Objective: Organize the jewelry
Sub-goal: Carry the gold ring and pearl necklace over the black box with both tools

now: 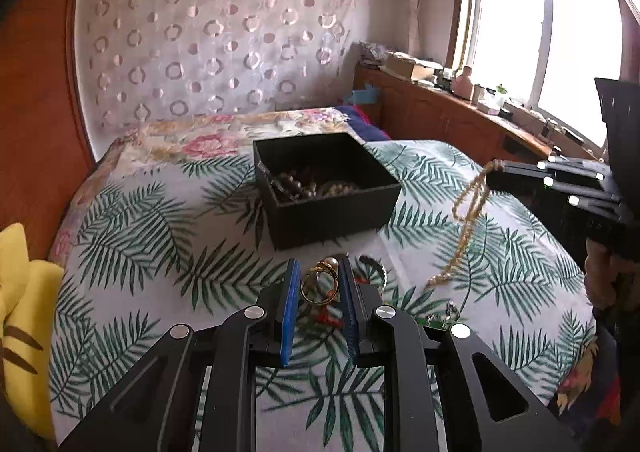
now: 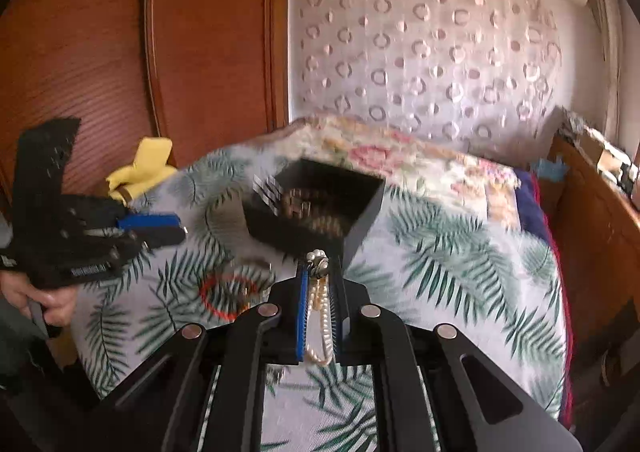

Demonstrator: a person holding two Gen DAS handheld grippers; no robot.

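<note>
A black open box (image 1: 326,188) with beaded jewelry inside sits on the leaf-print bedspread (image 1: 160,252); it also shows in the right wrist view (image 2: 316,204). My left gripper (image 1: 320,272) is shut on a gold ring with a pearl (image 1: 322,280), just in front of the box. My right gripper (image 2: 320,266) is shut on the clasp end of a pearl necklace (image 2: 320,308), which hangs down between the fingers. In the left wrist view the necklace (image 1: 466,220) dangles from the right gripper (image 1: 496,168), its lower end touching the bed.
A red bangle (image 2: 228,296) and other small jewelry (image 1: 440,316) lie on the bedspread near the grippers. A yellow plush toy (image 1: 24,316) sits at the bed's left edge. A wooden wardrobe (image 2: 120,52) stands left; a cluttered wooden windowsill cabinet (image 1: 460,112) stands right.
</note>
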